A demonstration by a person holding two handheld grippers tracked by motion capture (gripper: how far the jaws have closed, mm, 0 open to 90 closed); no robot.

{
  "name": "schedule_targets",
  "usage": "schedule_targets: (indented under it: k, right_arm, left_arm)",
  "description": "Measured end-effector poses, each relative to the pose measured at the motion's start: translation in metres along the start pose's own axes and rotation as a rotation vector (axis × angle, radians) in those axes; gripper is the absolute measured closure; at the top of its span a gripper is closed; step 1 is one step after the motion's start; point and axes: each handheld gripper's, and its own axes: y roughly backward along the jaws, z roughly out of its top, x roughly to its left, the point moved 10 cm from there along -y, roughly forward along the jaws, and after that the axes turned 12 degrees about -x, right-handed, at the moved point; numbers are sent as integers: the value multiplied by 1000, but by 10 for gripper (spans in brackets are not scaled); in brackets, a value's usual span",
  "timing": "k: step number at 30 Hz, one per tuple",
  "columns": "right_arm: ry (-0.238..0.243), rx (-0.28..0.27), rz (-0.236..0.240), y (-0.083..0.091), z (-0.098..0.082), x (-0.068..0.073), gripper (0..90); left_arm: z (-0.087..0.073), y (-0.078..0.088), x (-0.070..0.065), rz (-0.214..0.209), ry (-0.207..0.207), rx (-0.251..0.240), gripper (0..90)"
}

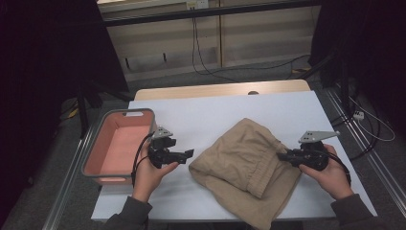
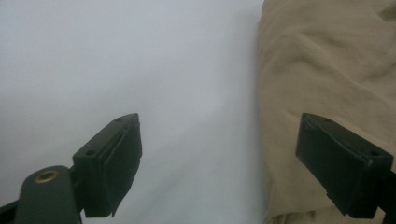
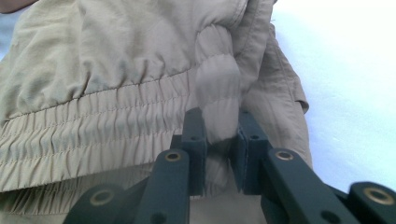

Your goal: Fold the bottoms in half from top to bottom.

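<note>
Nearest, at the bottom of the high view, two forearms in dark sleeves come in w/ a gripper in each hand. Right gripper [image 1: 283,156] sits at the right edge of the tan shorts [image 1: 244,163], jaws clamped on a pinched fold of the elastic waistband [image 3: 219,112]; in the right gripper view the gathered fabric stands up between the two black jaws, pads pressing it from both sides. Left gripper [image 1: 187,154] is held just left of the shorts, not touching them, jaws wide apart w/ nothing between. In the left gripper view one jaw hangs over bare white worktop [image 2: 140,70], the other over the cloth edge [image 2: 327,70], apart from it as far as can be told.

Shorts lie crumpled approx. centre-right on the white worktop [image 1: 201,115], partly folded over, lower corner reaching the near edge. Waistband w/ its shirred stitching runs along the side facing the right gripper.

Further left, a grey bin [image 1: 95,148] w/ pink inside sits at the worktop's left edge, just beside the left hand [image 1: 153,175]. Beyond it, the bare far strip of the worktop, then a wooden edge [image 1: 220,89]. Behind that, floor, black cables [image 1: 201,57] hanging down a pale wall panel, dark curtains either side.
</note>
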Motion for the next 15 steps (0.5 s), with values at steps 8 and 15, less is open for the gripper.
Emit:
schedule_targets:
  k: [8, 15]
  right_arm:
    - [1, -1, -3, 3, -1, -1, 771]
    - [-1, -2, -7, 6, -2, -2, 771]
  left_arm:
    - [1, 0, -1, -1, 6, -4, 146]
    - [1, 0, -1, -2, -4, 0, 145]
